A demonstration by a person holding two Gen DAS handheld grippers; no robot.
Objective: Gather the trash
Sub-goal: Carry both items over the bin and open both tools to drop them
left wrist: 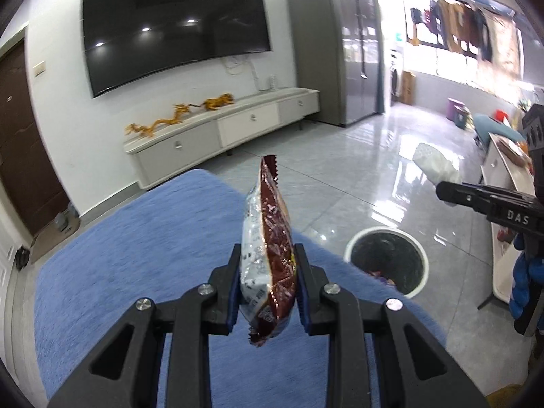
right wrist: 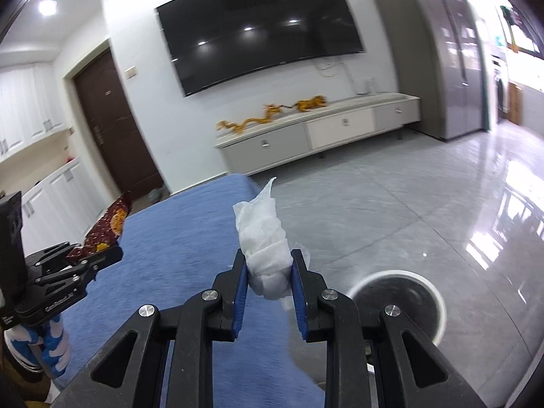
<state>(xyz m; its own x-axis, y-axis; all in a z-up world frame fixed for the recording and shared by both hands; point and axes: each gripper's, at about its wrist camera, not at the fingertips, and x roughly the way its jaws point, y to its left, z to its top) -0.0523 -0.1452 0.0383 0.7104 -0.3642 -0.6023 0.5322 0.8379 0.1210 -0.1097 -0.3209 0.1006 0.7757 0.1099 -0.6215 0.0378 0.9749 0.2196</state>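
Two grippers hold wrapper (left wrist: 268, 248), tissue (right wrist: 265, 238)

Two tools (left wrist: 268, 282), one snack bag (left wrist: 268, 238), one tissue wad (right wrist: 265, 241), one bin (left wrist: 386, 260).

The snack bag (left wrist: 268, 238) sat between the left tongs (left wrist: 267, 287) above the rug (left wrist: 136, 255); the bin (left wrist: 386, 261) stood right, on the floor (left wrist: 357, 170), the television (left wrist: 176, 27) far behind.
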